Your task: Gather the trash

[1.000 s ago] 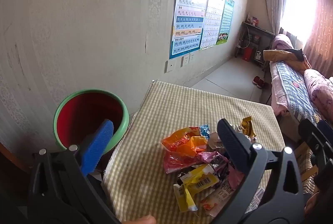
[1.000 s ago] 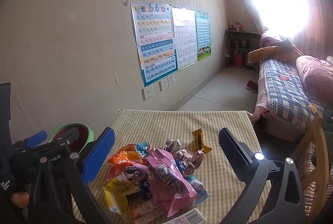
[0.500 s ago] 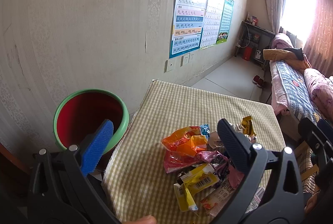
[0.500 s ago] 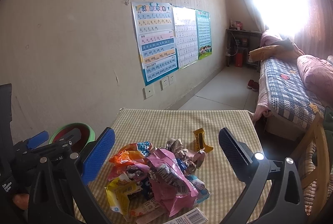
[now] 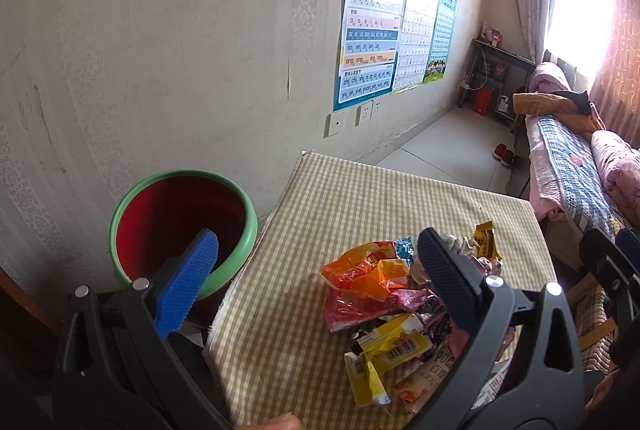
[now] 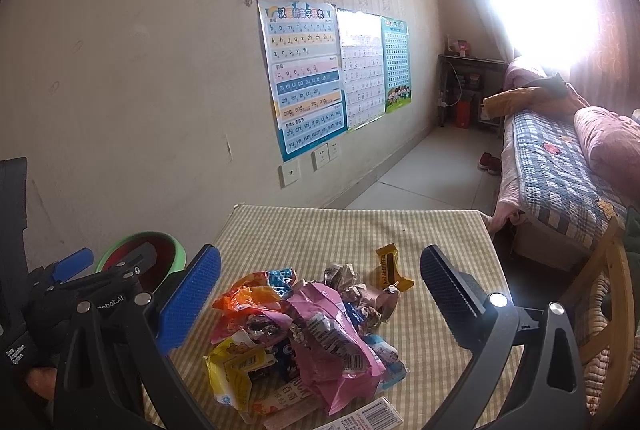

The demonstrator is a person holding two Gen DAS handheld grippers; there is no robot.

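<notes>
Nothing on the table [image 5: 320, 214] has shifted since the earlier frames, and both grippers have barely moved; only the right wrist view has drifted a touch.

In the left wrist view, the left gripper [image 5: 316, 270] hovers over the near edge of the table with its fingers spread wide and nothing between them. Its blue pad [image 5: 188, 286] sits at 9 o'clock in front of the bin [image 5: 120, 218], a green-rimmed tub with a red inside that stands just off the table's left side, beside the wall. The trash [image 5: 392, 294], a loose heap of bright snack wrappers, lies on the checked cloth at about 4 o'clock, partly behind the black finger [image 5: 448, 282].

In the right wrist view, the right gripper [image 6: 318, 294] is likewise held wide apart and empty. The heap [image 6: 304, 326] lies between and below its fingers, at 6 o'clock. A small yellow wrapper [image 6: 390, 268] lies at the heap's far edge, toward 1 o'clock. The left gripper [image 6: 80, 286] shows at 9 o'clock, overlapping the bin [image 6: 178, 254]. Posters [image 6: 304, 74] hang on the wall at 12 o'clock, and a bed [image 6: 560, 166] stands at 3 o'clock.
</notes>
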